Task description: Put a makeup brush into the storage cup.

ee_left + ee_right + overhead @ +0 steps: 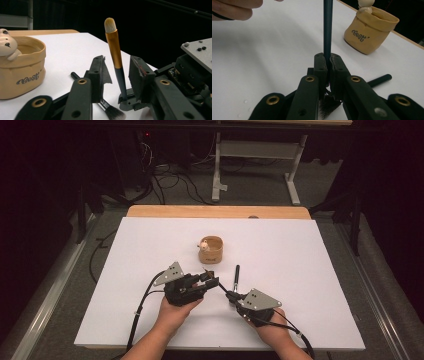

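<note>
Your right gripper has its jaws pressed together on the dark handle of a gold brush, holding it upright with the pale bristles on top. Your left gripper has its jaws spread on either side of that handle; a gap shows on both sides, though the left pad looks close, so contact is hard to rule out. A black brush lies flat on the table between the two grippers, near the middle. The tan pot with a bear figure on its rim stands just beyond, toward the far edge.
</note>
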A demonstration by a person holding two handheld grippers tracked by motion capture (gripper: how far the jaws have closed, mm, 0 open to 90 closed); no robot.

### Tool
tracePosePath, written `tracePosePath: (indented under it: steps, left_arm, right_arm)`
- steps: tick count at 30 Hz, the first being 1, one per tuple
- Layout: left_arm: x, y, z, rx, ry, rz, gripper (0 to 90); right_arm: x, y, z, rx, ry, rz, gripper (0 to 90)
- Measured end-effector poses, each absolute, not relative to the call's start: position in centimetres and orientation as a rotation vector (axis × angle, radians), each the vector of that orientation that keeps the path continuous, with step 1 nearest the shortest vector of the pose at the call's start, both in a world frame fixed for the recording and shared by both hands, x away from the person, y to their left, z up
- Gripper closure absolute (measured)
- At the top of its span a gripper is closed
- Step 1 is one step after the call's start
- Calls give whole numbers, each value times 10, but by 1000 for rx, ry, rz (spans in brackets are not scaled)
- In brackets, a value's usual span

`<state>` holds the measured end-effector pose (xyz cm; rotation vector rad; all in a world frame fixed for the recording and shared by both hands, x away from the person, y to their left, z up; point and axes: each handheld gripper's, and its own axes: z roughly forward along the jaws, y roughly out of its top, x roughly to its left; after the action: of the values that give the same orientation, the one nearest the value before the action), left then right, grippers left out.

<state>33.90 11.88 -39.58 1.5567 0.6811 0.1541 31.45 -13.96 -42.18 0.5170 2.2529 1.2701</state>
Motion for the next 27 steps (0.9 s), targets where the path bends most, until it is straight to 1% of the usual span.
tracePosePath:
  steps: [16,27]
  left_arm:
    - [339,118,-397,1546,674,124,786]
    - [340,119,-397,1541,657,97,813]
  right_arm:
    - [314,-138,-422,512,2258,1263,872]
    - [314,-138,-423,510,2257,1254,872]
